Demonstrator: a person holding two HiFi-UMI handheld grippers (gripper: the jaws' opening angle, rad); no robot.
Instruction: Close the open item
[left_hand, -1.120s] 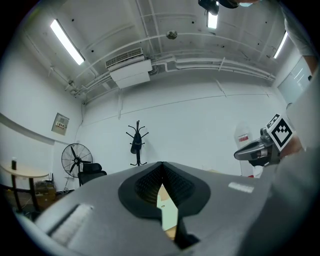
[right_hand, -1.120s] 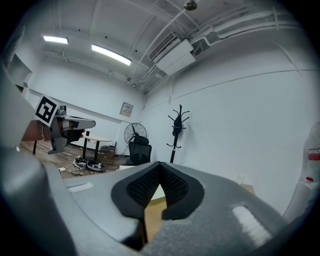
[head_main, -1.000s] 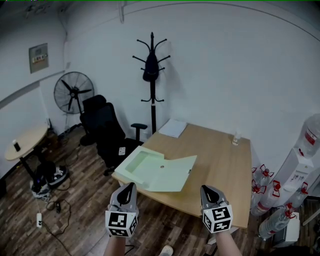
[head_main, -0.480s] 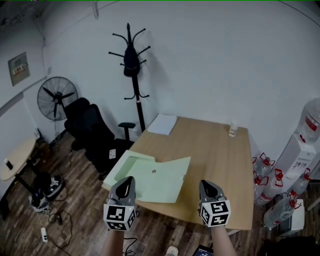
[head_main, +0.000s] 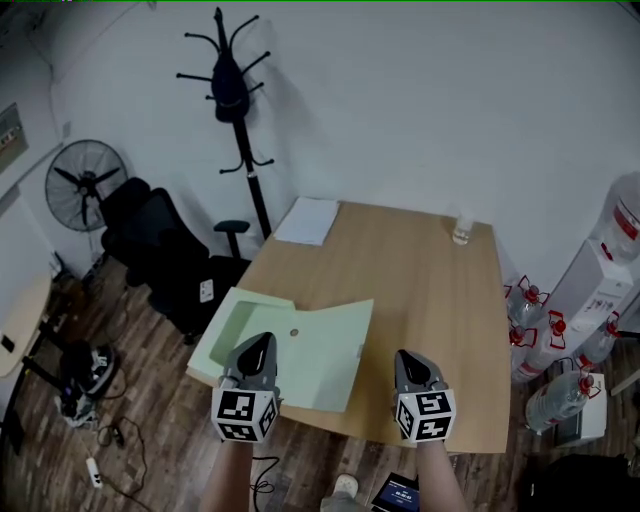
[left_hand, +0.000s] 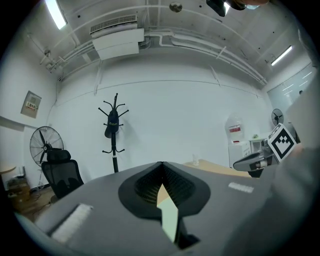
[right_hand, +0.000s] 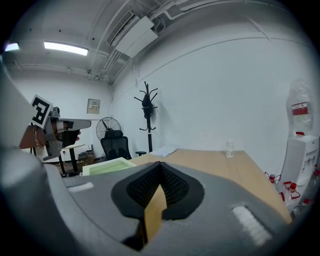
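Green folder (head_main: 318, 335) lies open, lower in frame than before. Left gripper (head_main: 262, 344) and right gripper (head_main: 406, 357) hang at lower centre, jaws pressed together.

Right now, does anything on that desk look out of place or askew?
The green folder lies open, its lid flap spread flat, skewed against the table edges at the near left corner. Nothing looks spilled or damaged.

Folder (head_main: 300, 350) lies on the counter (head_main: 430, 300) at its near left corner, overhanging the left edge. Paper stack (head_main: 307, 220) at far left corner, small bottle (head_main: 461, 228) at far right. Chair (head_main: 165, 255) left of counter; coat stand (head_main: 235, 100) behind the chair
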